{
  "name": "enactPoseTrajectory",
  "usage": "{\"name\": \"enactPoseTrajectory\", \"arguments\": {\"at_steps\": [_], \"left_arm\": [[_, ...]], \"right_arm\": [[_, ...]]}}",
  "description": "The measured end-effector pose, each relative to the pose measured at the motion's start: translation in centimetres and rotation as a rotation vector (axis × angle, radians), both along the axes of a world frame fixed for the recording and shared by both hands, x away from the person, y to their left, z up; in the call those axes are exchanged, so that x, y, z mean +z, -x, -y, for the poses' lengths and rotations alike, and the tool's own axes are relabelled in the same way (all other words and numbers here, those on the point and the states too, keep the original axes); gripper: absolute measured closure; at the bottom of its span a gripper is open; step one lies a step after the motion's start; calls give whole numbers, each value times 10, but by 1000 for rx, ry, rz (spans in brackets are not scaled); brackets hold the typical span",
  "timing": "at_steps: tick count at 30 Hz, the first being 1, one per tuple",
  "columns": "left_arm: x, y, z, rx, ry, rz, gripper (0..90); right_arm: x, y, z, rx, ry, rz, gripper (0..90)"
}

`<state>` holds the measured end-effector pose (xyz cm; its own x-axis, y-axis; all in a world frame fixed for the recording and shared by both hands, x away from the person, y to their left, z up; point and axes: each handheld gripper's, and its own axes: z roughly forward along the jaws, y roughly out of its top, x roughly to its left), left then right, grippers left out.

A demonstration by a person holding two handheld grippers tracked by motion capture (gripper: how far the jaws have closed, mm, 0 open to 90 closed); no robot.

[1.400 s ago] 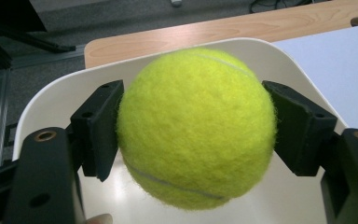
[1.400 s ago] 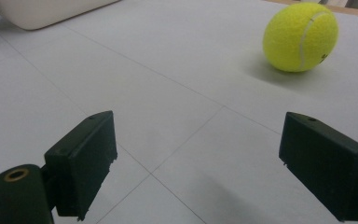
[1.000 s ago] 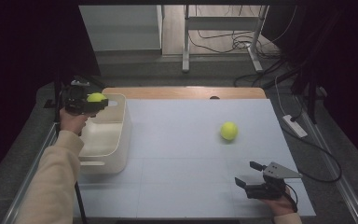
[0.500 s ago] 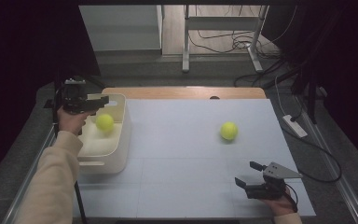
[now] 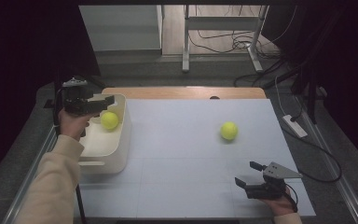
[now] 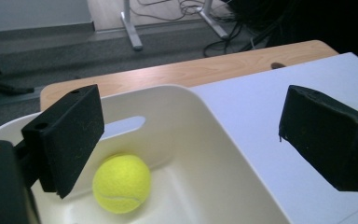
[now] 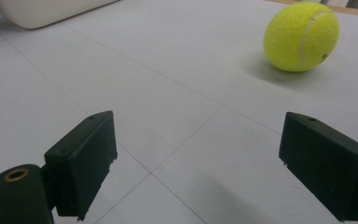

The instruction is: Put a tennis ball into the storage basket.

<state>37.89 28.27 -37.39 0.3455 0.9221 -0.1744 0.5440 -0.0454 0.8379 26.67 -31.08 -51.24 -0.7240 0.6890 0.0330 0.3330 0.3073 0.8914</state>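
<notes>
Dropped ball [image 6: 121, 183] now in bin [image 6: 214, 186], left claw [image 5: 103, 101] just opened (empty), right claw [image 5: 248, 175] open near second ball [image 7: 301, 36]

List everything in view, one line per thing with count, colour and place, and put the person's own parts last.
tennis ball in the bin: 1, yellow-green, lying loose on the bin's floor.
tennis ball on the table: 1, yellow-green, right of centre on the mat, apart from both grippers.
bin: 1, cream white, left side of the table.
mat: 1, pale grey, covering most of the table.
table: 1, light wood, its far edge bare.
power strip: 1, white, on the floor at right.
left gripper: 1, black, over the bin, jaws open, nothing between them.
right gripper: 1, black, near right of the mat, jaws open.
sleeve: 1, beige, left forearm.
</notes>
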Motion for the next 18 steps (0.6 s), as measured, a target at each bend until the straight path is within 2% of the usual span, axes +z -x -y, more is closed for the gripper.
{"name": "enactPoseTrajectory", "arguments": {"at_steps": [11, 18], "left_arm": [[6, 18, 20, -106, 37, 51, 92], [9, 26, 30, -145, 55, 65, 93]], "right_arm": [[0, -3, -2, 6, -3, -1, 112], [-1, -4, -2, 12, 0, -2, 112]]}}
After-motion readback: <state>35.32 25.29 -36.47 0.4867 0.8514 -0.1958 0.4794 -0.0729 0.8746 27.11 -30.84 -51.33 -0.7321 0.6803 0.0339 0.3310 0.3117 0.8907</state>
